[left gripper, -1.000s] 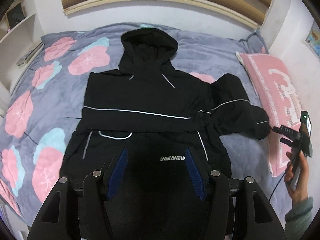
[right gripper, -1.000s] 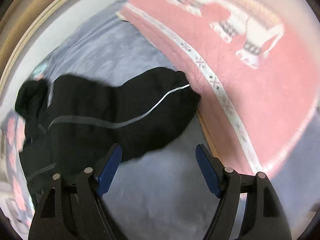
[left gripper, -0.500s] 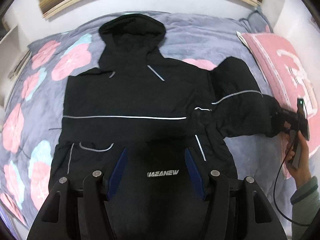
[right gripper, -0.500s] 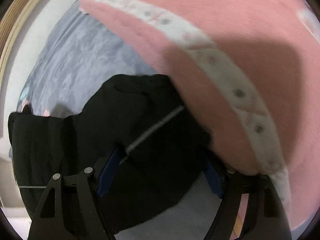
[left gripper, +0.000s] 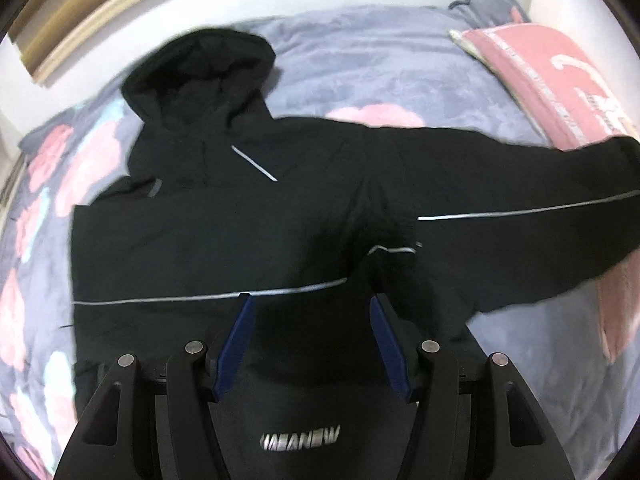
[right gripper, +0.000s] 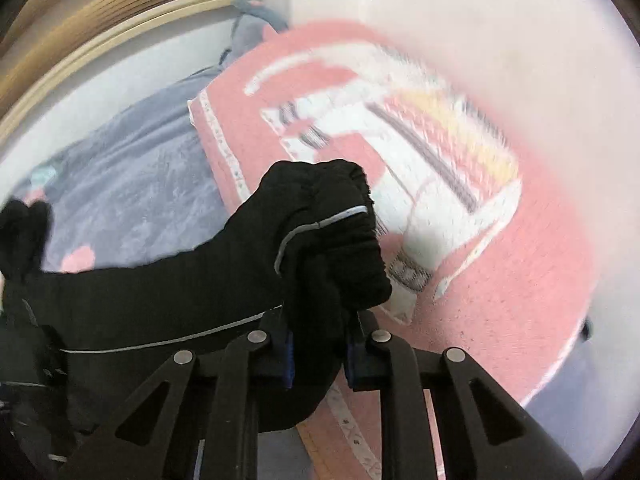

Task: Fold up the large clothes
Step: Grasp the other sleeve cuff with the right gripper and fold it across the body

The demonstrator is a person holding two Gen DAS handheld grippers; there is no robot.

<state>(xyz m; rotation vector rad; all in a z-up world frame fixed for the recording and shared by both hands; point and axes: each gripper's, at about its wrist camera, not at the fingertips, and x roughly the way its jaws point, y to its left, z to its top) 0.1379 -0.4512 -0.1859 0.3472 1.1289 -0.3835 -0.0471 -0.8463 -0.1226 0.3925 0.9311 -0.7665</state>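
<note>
- Left wrist view: our left gripper (left gripper: 310, 340) hangs released over the lower body of the black hoodie (left gripper: 224, 232), its blue fingers (left gripper: 239, 340) apart with nothing pinched between them.
- Beyond it, the hoodie lies face up on the bed (left gripper: 360, 68), white stripe across the chest, hood (left gripper: 200, 76) towards the headboard.
- One sleeve (left gripper: 520, 216) stretches out to the right, lifted off the floral blanket.
- Right wrist view: our right gripper (right gripper: 320, 344) is closing, clenched on the sleeve's cuff (right gripper: 332, 236), which bunches up between the jaws.
- Behind the cuff lies a pink pillow (right gripper: 500, 280) against the wall.
</note>
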